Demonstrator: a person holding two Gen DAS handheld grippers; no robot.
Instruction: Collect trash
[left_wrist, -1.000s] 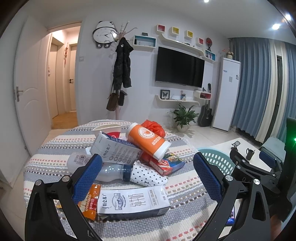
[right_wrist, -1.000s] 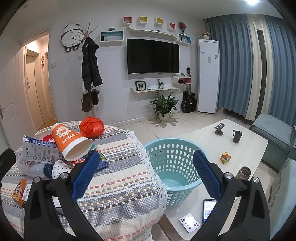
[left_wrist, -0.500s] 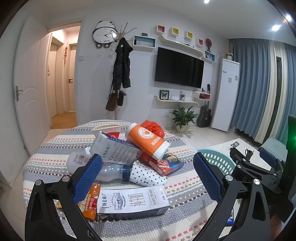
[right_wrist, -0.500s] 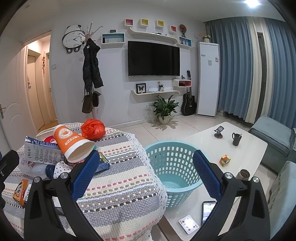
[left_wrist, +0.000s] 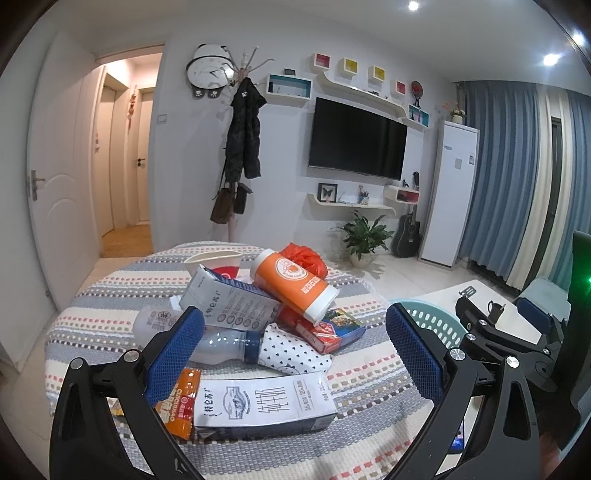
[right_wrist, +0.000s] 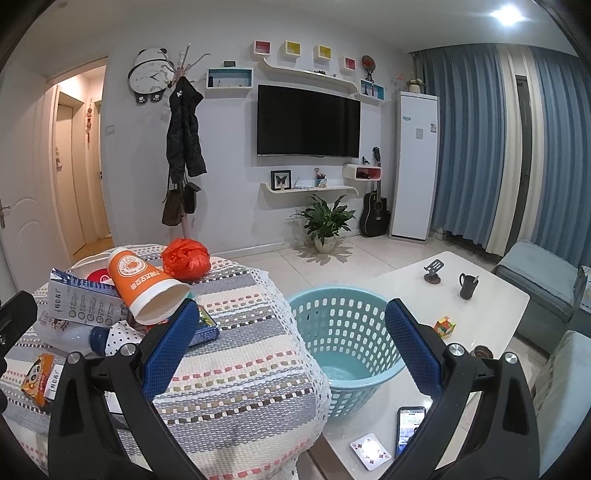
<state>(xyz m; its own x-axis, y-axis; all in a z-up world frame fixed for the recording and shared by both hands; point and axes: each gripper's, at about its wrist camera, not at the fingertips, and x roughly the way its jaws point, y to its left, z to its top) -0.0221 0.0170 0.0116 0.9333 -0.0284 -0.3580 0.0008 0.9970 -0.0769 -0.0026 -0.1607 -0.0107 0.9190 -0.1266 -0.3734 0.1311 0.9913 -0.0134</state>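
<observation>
Striped woven cloth (left_wrist: 369, 380) covers the round table under both tools. Left gripper (left_wrist: 295, 345) hangs spread and empty over the flat white milk carton (left_wrist: 264, 404), nearest of the heap; right gripper (right_wrist: 288, 339) gapes empty towards the perforated teal plastic basket (right_wrist: 343, 332) beside the table. Judged best: drop straight, pinch the carton's narrow sides, spare the orange snack packet (left_wrist: 179, 402) touching it
</observation>
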